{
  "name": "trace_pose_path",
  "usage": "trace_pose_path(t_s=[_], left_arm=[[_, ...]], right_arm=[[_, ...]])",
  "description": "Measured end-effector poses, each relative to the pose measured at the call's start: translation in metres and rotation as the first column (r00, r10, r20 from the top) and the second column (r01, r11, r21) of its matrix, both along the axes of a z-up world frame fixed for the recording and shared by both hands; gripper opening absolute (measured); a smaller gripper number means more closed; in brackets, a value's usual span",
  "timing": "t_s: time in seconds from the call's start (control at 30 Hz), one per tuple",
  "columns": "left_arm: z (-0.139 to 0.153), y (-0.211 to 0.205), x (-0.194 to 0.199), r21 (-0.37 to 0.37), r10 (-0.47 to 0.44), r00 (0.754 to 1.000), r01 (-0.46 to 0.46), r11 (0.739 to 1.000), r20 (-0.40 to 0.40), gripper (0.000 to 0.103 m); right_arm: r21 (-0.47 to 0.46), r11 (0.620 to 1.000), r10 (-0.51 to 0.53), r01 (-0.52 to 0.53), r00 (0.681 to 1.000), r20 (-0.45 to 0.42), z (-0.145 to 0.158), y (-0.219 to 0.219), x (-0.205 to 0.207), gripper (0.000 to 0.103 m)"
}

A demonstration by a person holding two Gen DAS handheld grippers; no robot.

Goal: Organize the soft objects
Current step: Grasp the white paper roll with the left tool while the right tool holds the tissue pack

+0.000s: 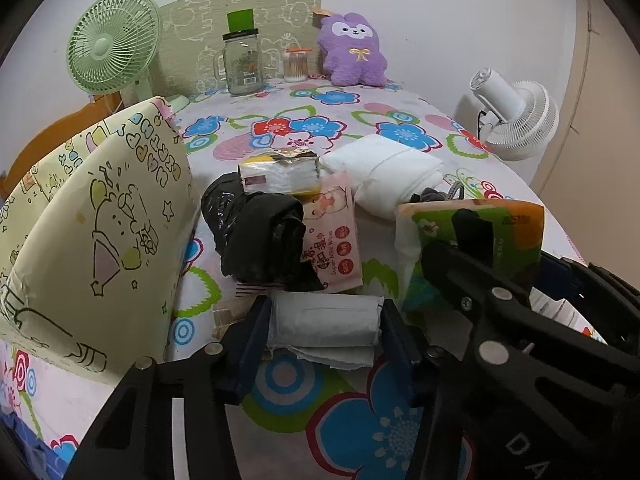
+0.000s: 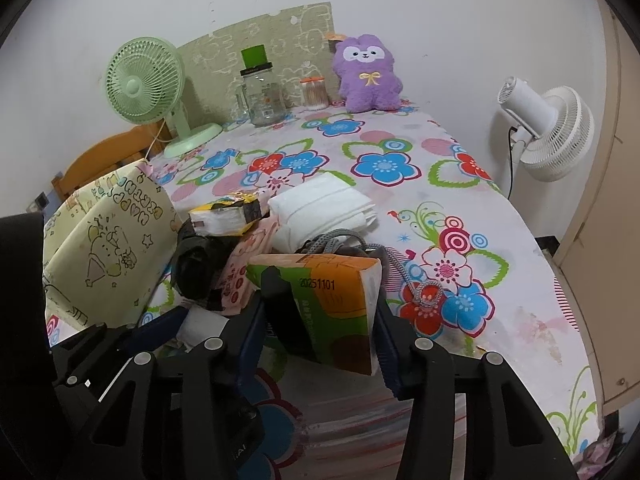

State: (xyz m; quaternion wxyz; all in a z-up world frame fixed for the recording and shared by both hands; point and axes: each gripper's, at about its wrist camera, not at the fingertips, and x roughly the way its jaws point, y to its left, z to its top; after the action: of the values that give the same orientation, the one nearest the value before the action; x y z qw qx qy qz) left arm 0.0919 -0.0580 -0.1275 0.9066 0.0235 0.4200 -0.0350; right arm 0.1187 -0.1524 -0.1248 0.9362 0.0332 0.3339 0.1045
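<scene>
Nearest, the left gripper (image 1: 324,322) is clamped on a rolled grey-white paper bundle (image 1: 324,316) low over the flowered tablecloth (image 1: 360,432), while the right gripper (image 2: 320,320) grips a green-and-orange soft tissue pack (image 2: 332,312) lifted clear beside it. Both items seem mid-carry, so the next move likely calls for swinging left to the cream cartoon-print gift bag (image 1: 100,232), whose inside is hidden. Farther back, a black plastic bag (image 1: 260,232), pink wet-wipes packet (image 1: 340,240) and folded white towel (image 1: 392,172) await.
</scene>
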Motion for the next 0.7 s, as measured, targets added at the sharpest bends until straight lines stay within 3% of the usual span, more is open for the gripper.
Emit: trace_pose_path(t_s=[0.7], left_arm=[[0.039,0.000,-0.023,-0.031,-0.013,0.998,0.015,0.999,0.063,0.051]], right_arm=[[0.004,1.000,-0.007,0.007,0.997,0.082,0.036,0.003,-0.027,0.050]])
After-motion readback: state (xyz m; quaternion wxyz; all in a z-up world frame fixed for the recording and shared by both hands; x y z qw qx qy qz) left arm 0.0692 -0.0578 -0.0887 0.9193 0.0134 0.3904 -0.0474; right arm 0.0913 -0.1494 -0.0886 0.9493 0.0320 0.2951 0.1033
